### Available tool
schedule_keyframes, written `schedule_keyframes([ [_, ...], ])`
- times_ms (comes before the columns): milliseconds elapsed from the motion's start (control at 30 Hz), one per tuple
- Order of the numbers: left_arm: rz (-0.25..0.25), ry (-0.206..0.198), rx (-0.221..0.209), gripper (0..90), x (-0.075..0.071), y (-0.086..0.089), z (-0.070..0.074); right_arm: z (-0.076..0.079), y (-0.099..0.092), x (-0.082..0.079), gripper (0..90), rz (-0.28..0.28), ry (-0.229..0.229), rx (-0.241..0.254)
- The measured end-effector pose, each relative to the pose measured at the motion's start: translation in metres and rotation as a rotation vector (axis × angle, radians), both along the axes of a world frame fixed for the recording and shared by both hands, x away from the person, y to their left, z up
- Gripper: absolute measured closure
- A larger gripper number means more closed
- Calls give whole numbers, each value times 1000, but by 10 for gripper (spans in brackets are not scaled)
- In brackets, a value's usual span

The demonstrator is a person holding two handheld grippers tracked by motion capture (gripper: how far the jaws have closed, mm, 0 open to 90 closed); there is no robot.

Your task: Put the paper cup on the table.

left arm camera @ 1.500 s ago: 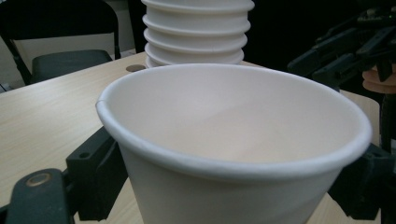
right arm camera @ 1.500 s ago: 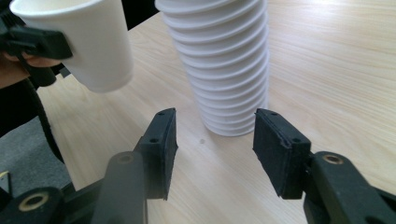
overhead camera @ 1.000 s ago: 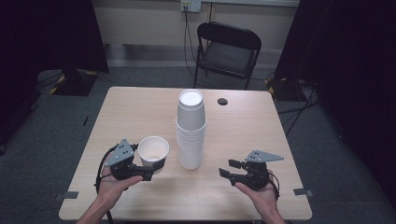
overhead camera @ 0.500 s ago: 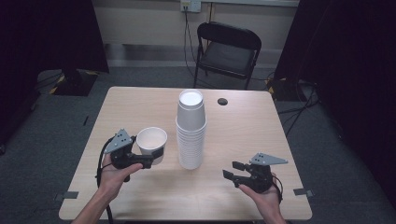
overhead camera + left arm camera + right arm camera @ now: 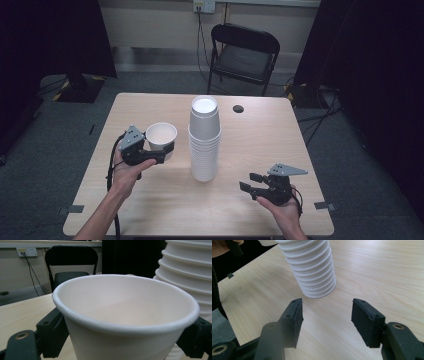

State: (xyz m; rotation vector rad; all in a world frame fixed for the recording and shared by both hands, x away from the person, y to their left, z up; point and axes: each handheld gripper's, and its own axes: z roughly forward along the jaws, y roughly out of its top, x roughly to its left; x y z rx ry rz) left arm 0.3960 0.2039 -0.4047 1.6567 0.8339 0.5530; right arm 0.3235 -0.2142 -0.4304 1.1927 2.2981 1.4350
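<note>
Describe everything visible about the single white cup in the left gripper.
The single cup is a plain white paper-looking cup with a rolled rim, tapering downward, empty inside. It is upright, mouth up, clamped at its sides between the two black jaws of the left gripper, over the left part of the table. It stands apart from the cup stack to its right, not touching it.

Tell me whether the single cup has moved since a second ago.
Yes. The single cup, clamped in the left gripper, has moved left, away from the cup stack.
</note>
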Motion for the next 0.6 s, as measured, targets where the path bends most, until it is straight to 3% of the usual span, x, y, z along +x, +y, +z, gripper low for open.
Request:
schedule_keyframes([
  [133, 9, -7, 20, 127, 9, -1, -1, -1, 0, 1, 428, 0, 8, -2],
  [333, 19, 27, 26, 125, 23, -5, -13, -1, 0, 2, 428, 0, 3, -6],
  [433, 24, 37, 62, 125, 27, -7, -22, -2, 0, 1, 428, -5, 8, -6],
  [500, 30, 62, 31, 125, 30, -7, -28, -2, 0, 0, 428, -5, 7, -6],
  [600, 46, 71, 44, 125, 35, -5, -36, -1, 0, -2, 428, -5, 3, -6],
])
